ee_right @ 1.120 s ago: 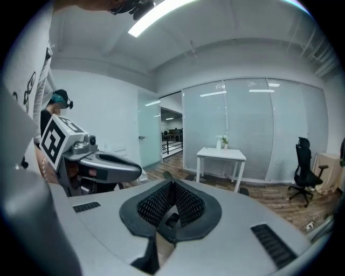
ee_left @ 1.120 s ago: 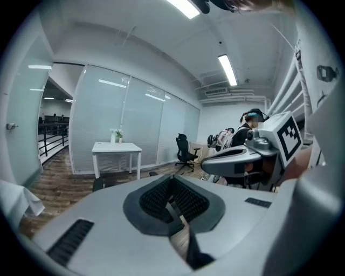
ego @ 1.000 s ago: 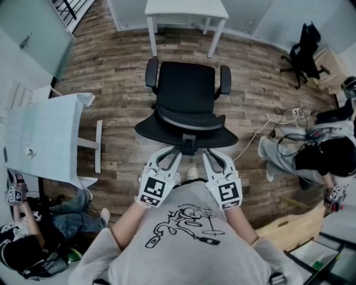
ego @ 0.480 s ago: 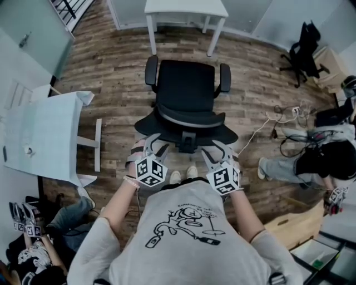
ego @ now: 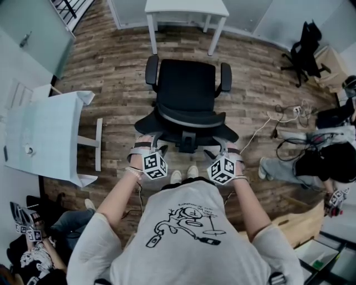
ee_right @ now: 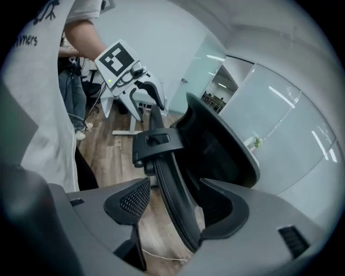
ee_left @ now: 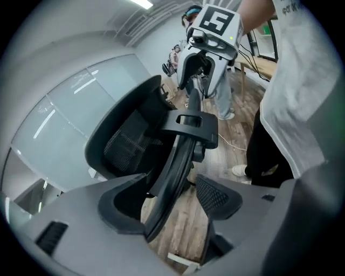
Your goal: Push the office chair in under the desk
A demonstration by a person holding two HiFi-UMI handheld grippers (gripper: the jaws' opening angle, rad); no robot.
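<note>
A black office chair point(ego: 186, 89) stands on the wood floor, its seat facing the white desk point(ego: 186, 6) at the top of the head view. Its backrest is toward me. My left gripper point(ego: 150, 142) sits at the backrest's lower left edge and my right gripper point(ego: 225, 146) at its lower right edge. Both jaws are opening. In the left gripper view the backrest rim point(ee_left: 178, 161) runs between the jaws of the left gripper point(ee_left: 172, 194), with a gap beside one pad. The right gripper point(ee_right: 180, 205) likewise straddles the rim point(ee_right: 170, 183) loosely.
A white table point(ego: 44, 136) stands at the left. A second black chair point(ego: 303, 53) is at the far right. People sit at the right point(ego: 322, 158) and lower left point(ego: 33, 256). Cables point(ego: 278, 119) trail on the floor, and a wooden box point(ego: 295, 225) lies at the lower right.
Both grippers have spread apart from the backrest's middle toward its two sides and turned. Their jaws have gone from shut to wide. The chair has barely moved.
</note>
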